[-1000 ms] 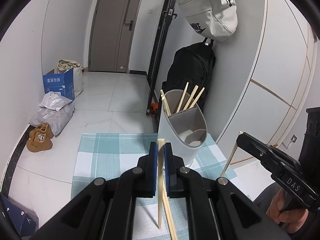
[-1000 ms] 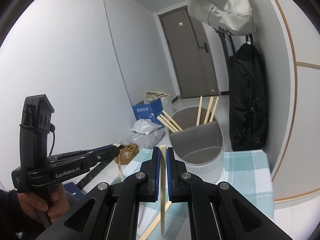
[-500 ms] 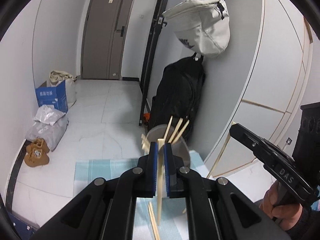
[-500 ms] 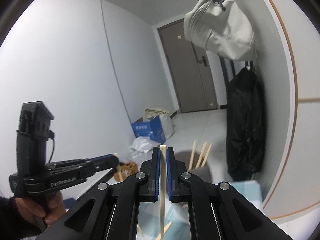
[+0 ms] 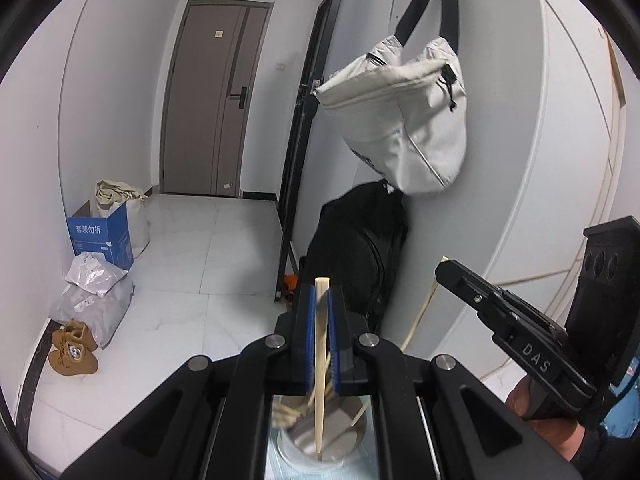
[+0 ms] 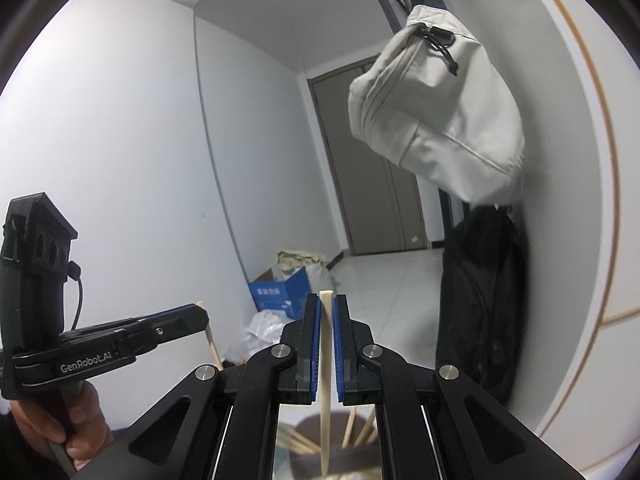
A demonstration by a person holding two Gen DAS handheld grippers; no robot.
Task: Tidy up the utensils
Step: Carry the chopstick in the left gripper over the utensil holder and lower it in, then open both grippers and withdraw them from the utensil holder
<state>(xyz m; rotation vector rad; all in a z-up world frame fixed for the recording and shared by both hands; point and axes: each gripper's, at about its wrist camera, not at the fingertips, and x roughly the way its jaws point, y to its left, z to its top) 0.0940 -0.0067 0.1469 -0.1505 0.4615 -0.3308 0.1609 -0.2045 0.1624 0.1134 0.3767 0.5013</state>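
My left gripper (image 5: 319, 300) is shut on a pale wooden chopstick (image 5: 320, 364) that hangs upright, its lower tip over the round grey utensil holder (image 5: 320, 446) straight below. Several chopsticks stand in that holder. My right gripper (image 6: 326, 312) is also shut on an upright chopstick (image 6: 325, 384), whose tip hangs above the same utensil holder (image 6: 340, 452). In the left wrist view the right gripper (image 5: 442, 266) comes in from the right with its chopstick (image 5: 420, 312). The right wrist view shows the left gripper (image 6: 202, 314) at the left, held by a hand (image 6: 76, 424).
A grey bag (image 5: 404, 120) hangs on the white wall above a black backpack (image 5: 360, 252). A blue box (image 5: 100, 236), plastic bags (image 5: 92, 296) and brown shoes (image 5: 72, 350) lie on the tiled floor to the left. The checked cloth (image 5: 276, 468) shows under the holder.
Both grippers rose with their chopsticks. The holder dropped from mid-view to the bottom edge of both views and now sits beneath the chopstick tips.
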